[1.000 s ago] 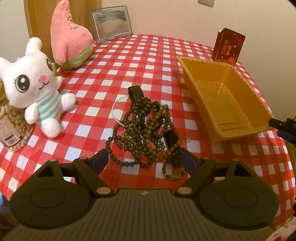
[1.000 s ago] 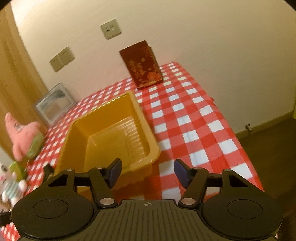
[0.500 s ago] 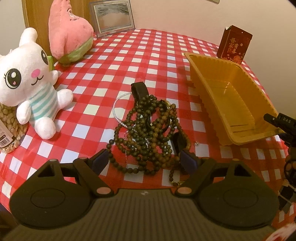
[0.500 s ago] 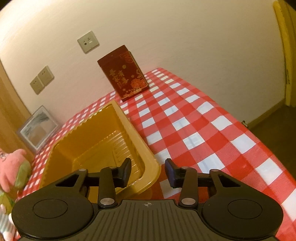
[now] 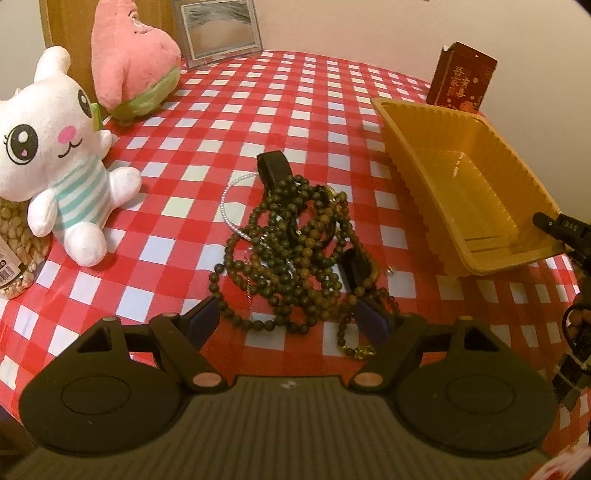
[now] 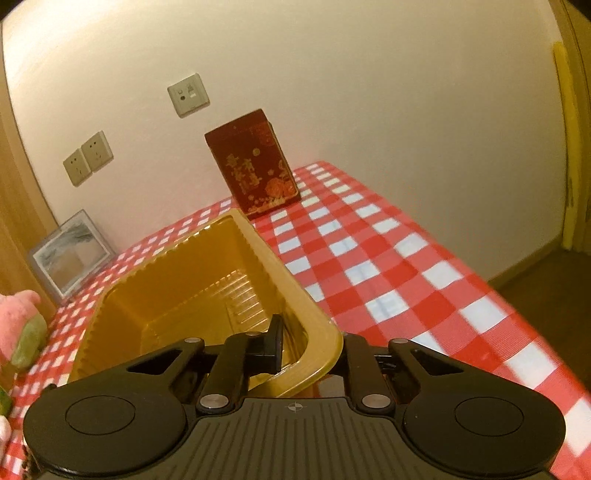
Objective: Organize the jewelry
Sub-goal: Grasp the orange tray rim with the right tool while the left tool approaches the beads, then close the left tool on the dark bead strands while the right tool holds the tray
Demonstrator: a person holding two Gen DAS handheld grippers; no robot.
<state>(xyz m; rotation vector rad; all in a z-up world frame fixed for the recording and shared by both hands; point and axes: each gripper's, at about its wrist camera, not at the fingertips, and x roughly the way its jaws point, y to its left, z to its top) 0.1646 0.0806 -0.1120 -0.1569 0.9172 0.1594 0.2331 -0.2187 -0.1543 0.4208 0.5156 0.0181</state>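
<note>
The left gripper (image 5: 288, 317) hangs wide open, the tangle of dark bead strands (image 5: 295, 254) just ahead between its fingertips, long axis running away from it. The right gripper (image 6: 310, 347) has just been closing and now pinches the yellow tray's (image 6: 258, 254) near corner rim, the tray stretching ahead-left.

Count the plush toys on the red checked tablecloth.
2. The white bunny plush in a striped shirt sits at the left edge; the pink star-shaped plush is behind it, beside the picture frame.
</note>
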